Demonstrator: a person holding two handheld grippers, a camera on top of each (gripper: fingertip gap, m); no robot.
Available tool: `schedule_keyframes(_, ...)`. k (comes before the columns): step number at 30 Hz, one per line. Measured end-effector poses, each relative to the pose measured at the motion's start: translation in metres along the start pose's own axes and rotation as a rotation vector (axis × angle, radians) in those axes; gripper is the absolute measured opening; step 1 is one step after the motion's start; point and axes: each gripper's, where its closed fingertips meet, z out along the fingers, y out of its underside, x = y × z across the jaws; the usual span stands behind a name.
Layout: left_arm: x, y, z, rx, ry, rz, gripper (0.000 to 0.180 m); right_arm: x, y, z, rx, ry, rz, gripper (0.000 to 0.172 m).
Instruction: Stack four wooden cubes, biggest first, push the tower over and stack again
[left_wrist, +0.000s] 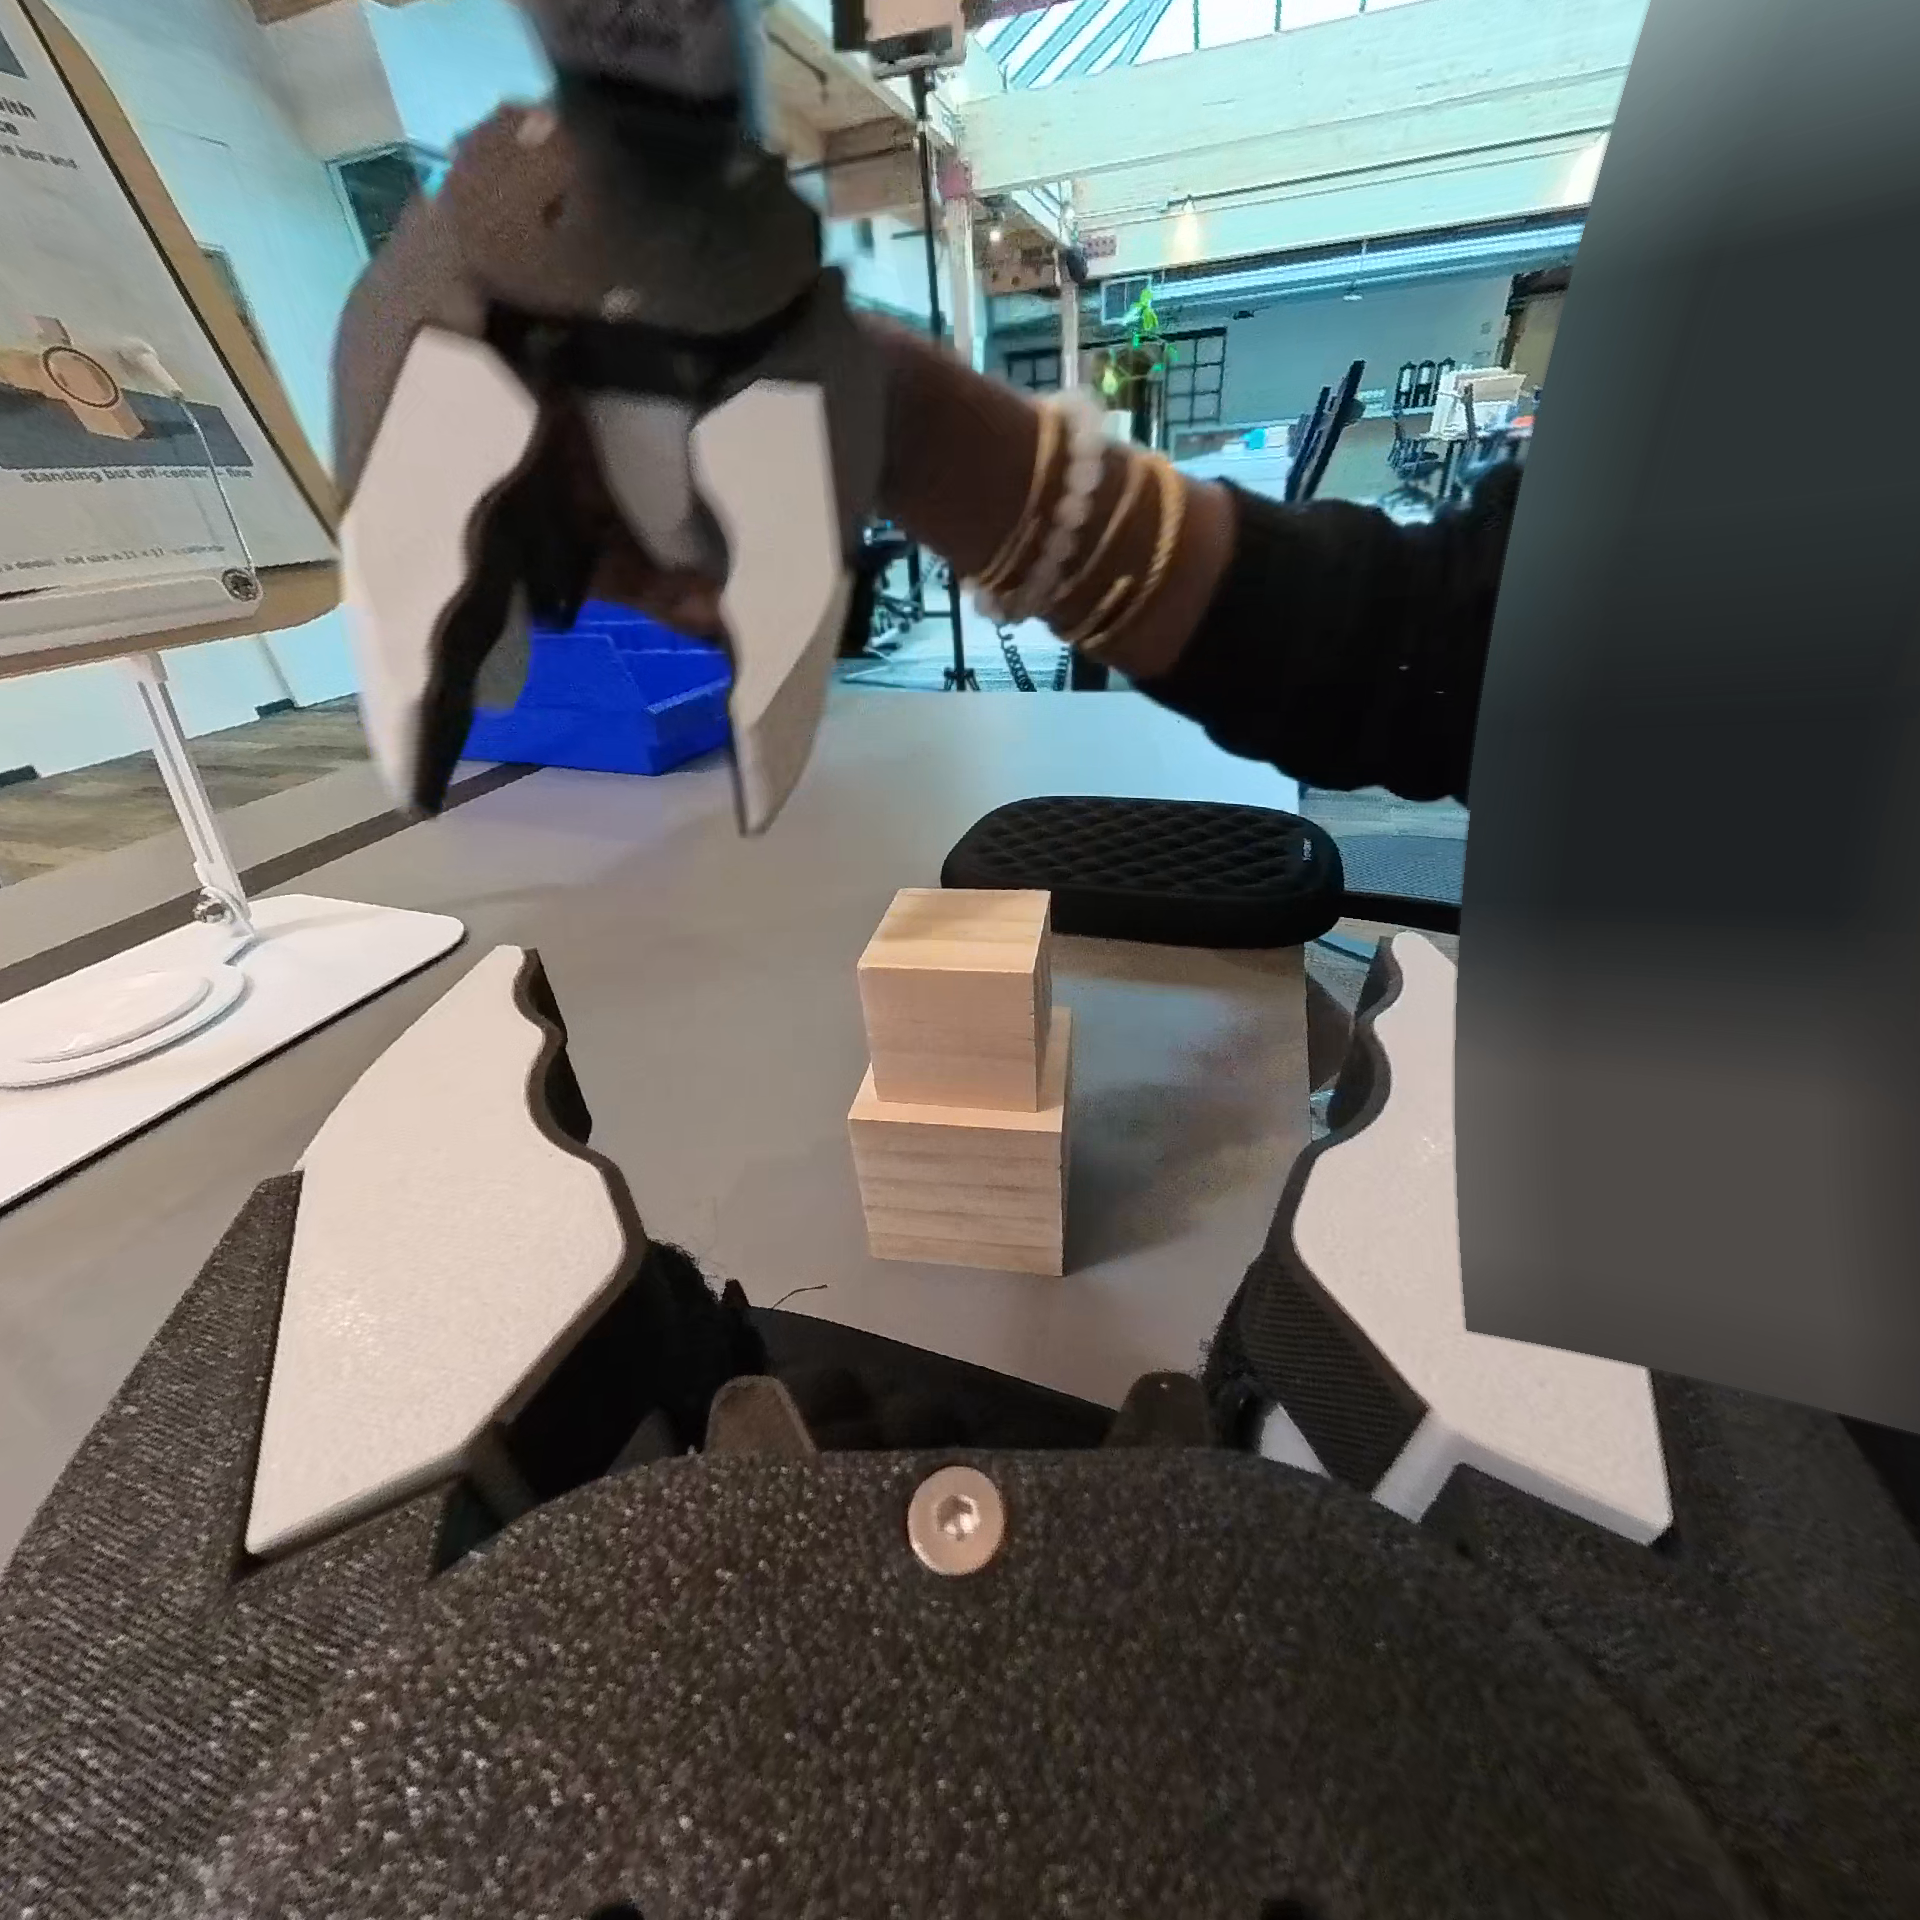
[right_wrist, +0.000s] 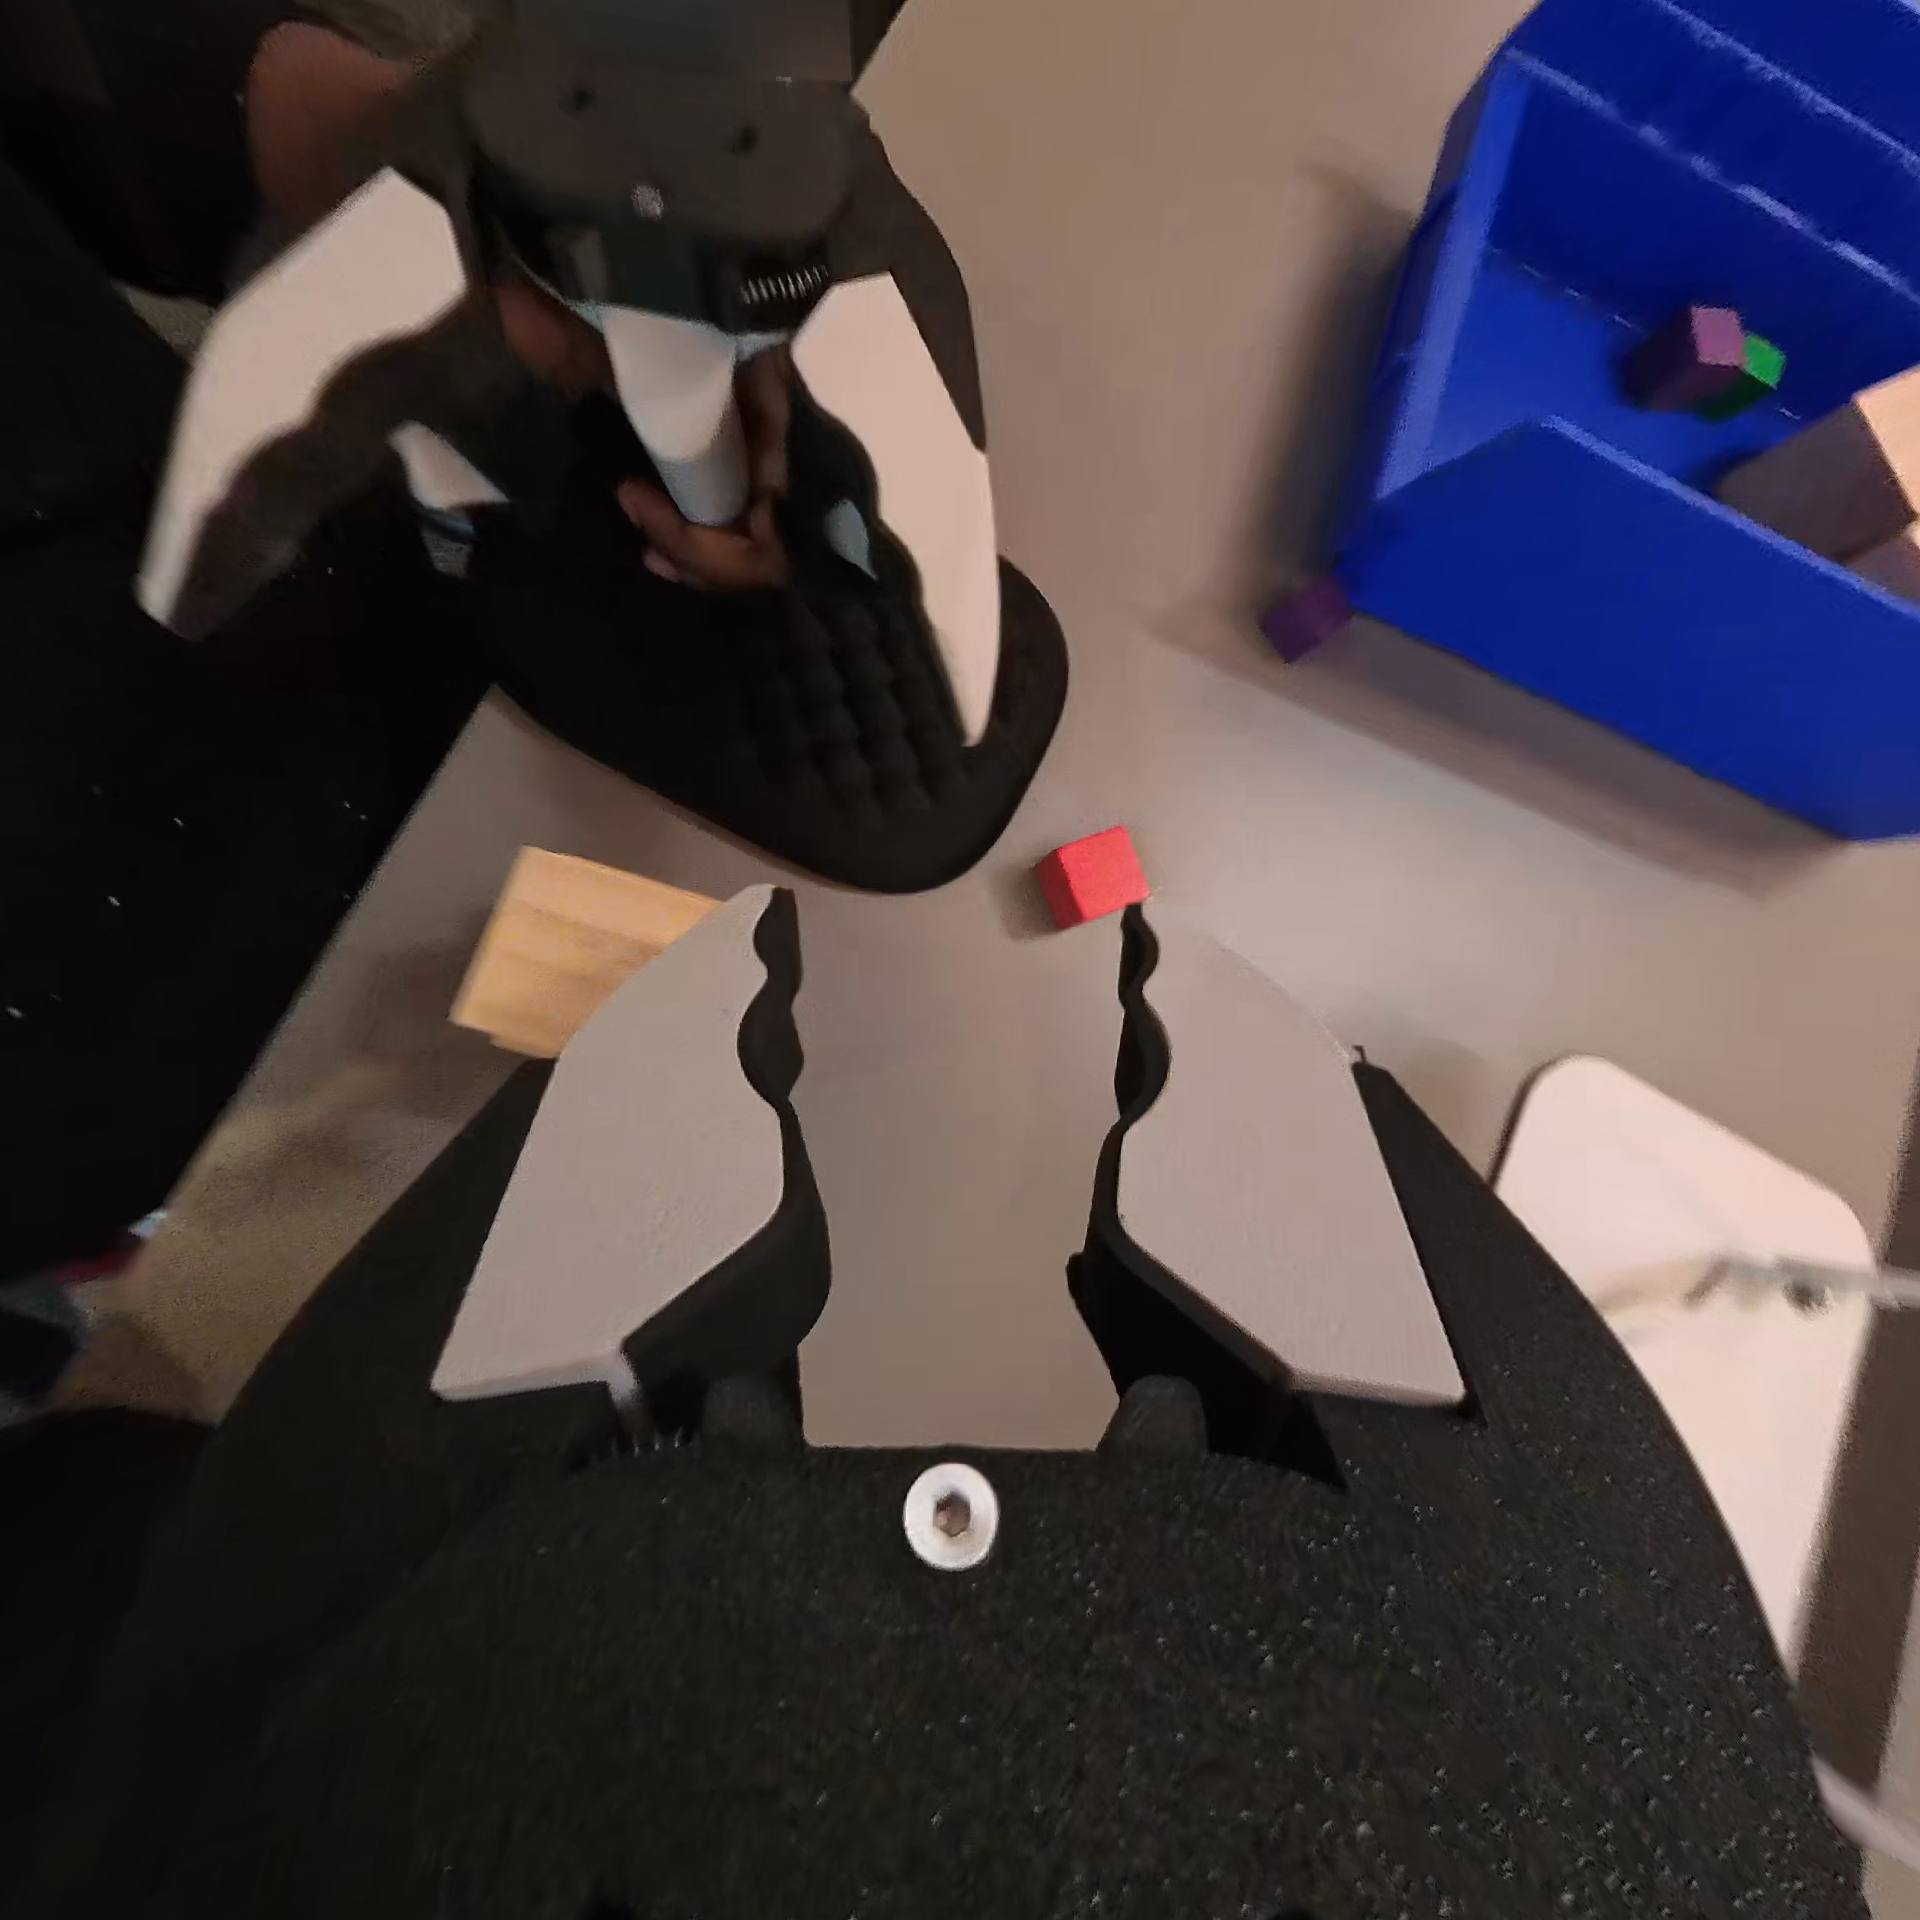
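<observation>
In the left wrist view my left gripper (left_wrist: 961, 951) is wide open and low over the grey table (left_wrist: 727, 1039). A stack of two plain wooden blocks stands between its fingers, a smaller cube (left_wrist: 956, 997) on a larger block (left_wrist: 961, 1174). Neither pad touches the stack. My right gripper (left_wrist: 592, 810) hangs open and empty above the table at the upper left. In the right wrist view my right gripper (right_wrist: 954, 904) looks down, open, with nothing between its pads. A small red cube (right_wrist: 1093, 876) lies on the table just beyond its right fingertip (right_wrist: 1135, 935). The wooden stack (right_wrist: 561, 945) shows at the left, and the left gripper (right_wrist: 571, 675) at the top.
A black quilted pad (left_wrist: 1143, 868) lies behind the stack and also shows in the right wrist view (right_wrist: 831, 727). A blue bin (right_wrist: 1662, 540) holds purple (right_wrist: 1704, 358) and green (right_wrist: 1761, 364) cubes; another purple cube (right_wrist: 1307, 618) lies beside it. A sign on a white stand (left_wrist: 208, 987) is at the left.
</observation>
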Motion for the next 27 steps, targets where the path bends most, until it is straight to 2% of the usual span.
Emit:
schedule_keyframes(2, 0.000, -0.001, -0.001, 0.006, 0.002, -0.004, 0.139, 0.013, 0.010, 0.021, 0.022, -0.065, -0.016, 0.058)
schedule_keyframes(8, -0.002, -0.003, -0.002, 0.025, 0.004, -0.020, 0.138, 0.037, 0.033, 0.077, -0.056, -0.196, -0.083, 0.056)
schedule_keyframes(15, -0.002, -0.005, -0.004, 0.041, 0.009, -0.028, 0.137, 0.047, 0.048, 0.108, -0.155, -0.243, -0.127, 0.046)
schedule_keyframes(17, -0.002, -0.005, -0.004, 0.040, 0.010, -0.027, 0.137, 0.048, 0.051, 0.112, -0.158, -0.243, -0.123, 0.040)
schedule_keyframes(19, -0.002, -0.004, -0.003, 0.036, 0.010, -0.026, 0.137, 0.045, 0.052, 0.113, -0.149, -0.256, -0.119, 0.027)
schedule_keyframes(22, -0.002, -0.004, -0.003, 0.034, 0.009, -0.031, 0.136, 0.045, 0.051, 0.107, -0.146, -0.213, -0.098, 0.027)
schedule_keyframes(27, -0.003, -0.003, -0.002, 0.028, 0.004, -0.026, 0.136, 0.042, 0.037, 0.059, -0.154, -0.053, 0.030, 0.027)
